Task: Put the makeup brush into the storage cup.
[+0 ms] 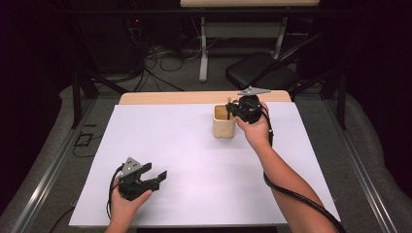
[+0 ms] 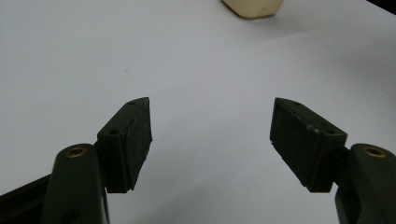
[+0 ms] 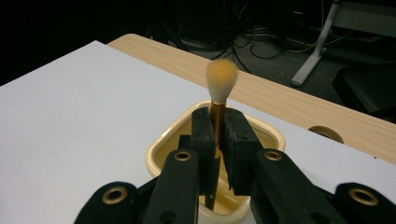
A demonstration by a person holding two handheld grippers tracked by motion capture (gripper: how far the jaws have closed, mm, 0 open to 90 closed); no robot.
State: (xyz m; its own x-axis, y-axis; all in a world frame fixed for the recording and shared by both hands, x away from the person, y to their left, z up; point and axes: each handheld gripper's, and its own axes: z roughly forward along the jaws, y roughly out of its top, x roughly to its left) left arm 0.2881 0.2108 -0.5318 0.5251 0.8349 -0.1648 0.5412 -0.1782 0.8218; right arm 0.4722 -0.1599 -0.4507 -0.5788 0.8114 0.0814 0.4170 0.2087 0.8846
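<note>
Toward the near left corner of the white table [image 1: 160, 141], the left gripper [image 1: 154, 175] rests low in the person's hand with its jaws spread wide and nothing between them; its own view looks across bare white surface toward the base of the cup [image 2: 253, 7]. Farther right and toward the back, the cream cup [image 1: 224, 127] stands upright on the white sheet, just short of the wooden strip [image 1: 170, 97] along the far edge. Over it, the right gripper [image 3: 218, 135] has its jaws clamped tight on the handle of a makeup brush [image 3: 219, 88], holding it upright with the lower end down inside the cup.

One risk, as I judge it: the grip sits on a thin, smooth handle, so the brush could pivot or slip if the hand tilts. The cup also looks light, and a sideways nudge from the handle against its wall could tip or slide it.

The brush has a coppery-orange handle and a soft rounded tuft, pale with an orange tinge, rising above the jaws. The cup is squarish with rounded corners and a glossy rim.
</note>
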